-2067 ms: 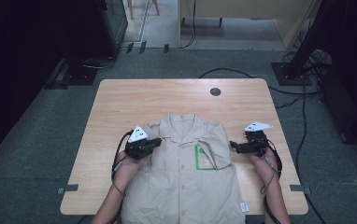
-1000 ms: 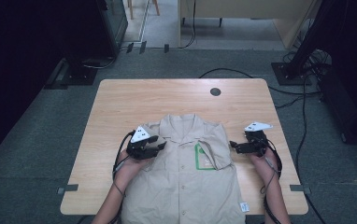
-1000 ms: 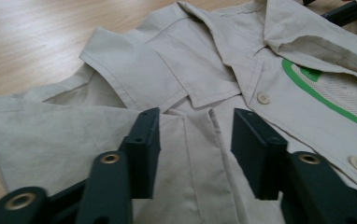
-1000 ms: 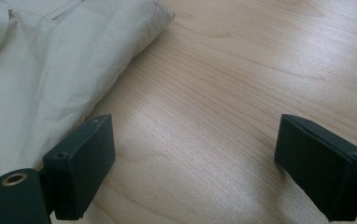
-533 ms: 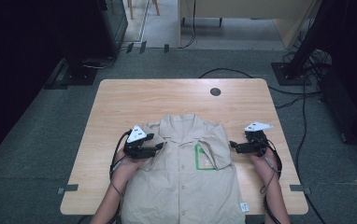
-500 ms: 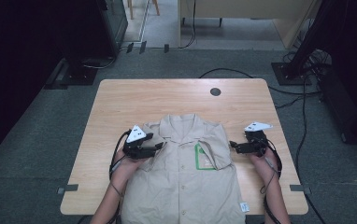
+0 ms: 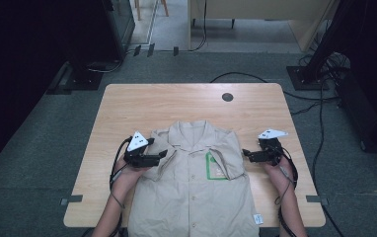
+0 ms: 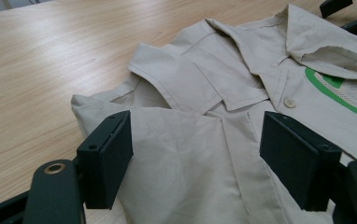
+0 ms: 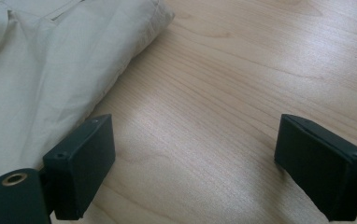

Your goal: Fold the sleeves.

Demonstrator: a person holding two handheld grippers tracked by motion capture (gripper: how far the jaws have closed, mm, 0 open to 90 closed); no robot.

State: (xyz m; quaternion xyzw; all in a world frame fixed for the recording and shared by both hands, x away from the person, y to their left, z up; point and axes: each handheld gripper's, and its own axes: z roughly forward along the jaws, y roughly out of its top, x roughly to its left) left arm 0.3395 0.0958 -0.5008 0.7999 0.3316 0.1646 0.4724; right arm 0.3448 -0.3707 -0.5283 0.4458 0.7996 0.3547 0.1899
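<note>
One shirt (image 7: 196,187) lies front-up on the bench (image 7: 176,106), collar toward the far edge, its hem running off the near edge. Both sleeves are folded in along the body, and a green-edged patch (image 7: 215,165) sits on the chest. The left gripper (image 7: 152,159) hovers over the shirt's shoulder at the left; its fingers (image 8: 106,158) have just been opening and now stand spread wide, with cloth beneath them but nothing pinched. The right gripper (image 7: 248,154) sits just beside the opposite folded edge, fingers (image 9: 81,165) also spread, over bare wood.

As I judge it, the risk lies in the loose fold at the left shoulder: freed, it may spring back, or a finger dragging across could rumple it. A right-hand pinch from here could miss the edge and close on wood.

The shirt's hem is cut off by the frame, and the tucked sleeves are hidden.
</note>
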